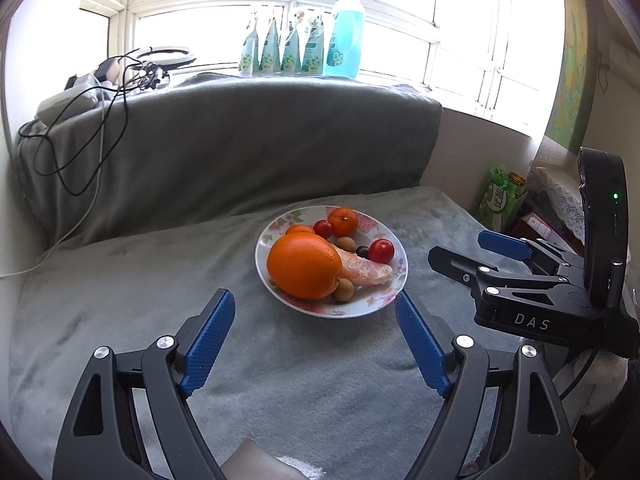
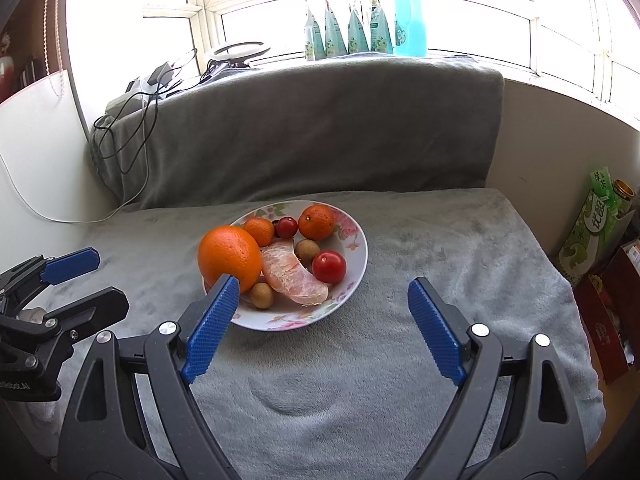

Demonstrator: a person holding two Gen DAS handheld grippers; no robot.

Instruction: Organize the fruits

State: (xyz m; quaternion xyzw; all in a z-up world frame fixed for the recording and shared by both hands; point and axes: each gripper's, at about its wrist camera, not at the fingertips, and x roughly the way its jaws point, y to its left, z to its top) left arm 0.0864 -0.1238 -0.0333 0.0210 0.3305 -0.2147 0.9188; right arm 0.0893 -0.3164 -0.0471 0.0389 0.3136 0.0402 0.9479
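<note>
all fruit is seen gathered on the floral plate (image 2: 356,240) at frame centre; both the left gripper (image 1: 316,312) and right gripper (image 2: 324,300) are spread wide, empty; sorting is judged done or unstarted.

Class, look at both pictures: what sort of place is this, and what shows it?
Probably a room in a home: a grey blanket covers the surface, detergent bottles line the windowsill, and a floral plate holds fruit.

Centre frame: floral plate (image 2: 356,240) on grey blanket (image 2: 440,248), holding large orange (image 2: 229,258), pomelo segment (image 2: 294,276), cherry tomato (image 2: 329,266). Foreground: right gripper (image 2: 322,294), jaws wide, empty. Far left: left gripper (image 2: 90,280).
</note>
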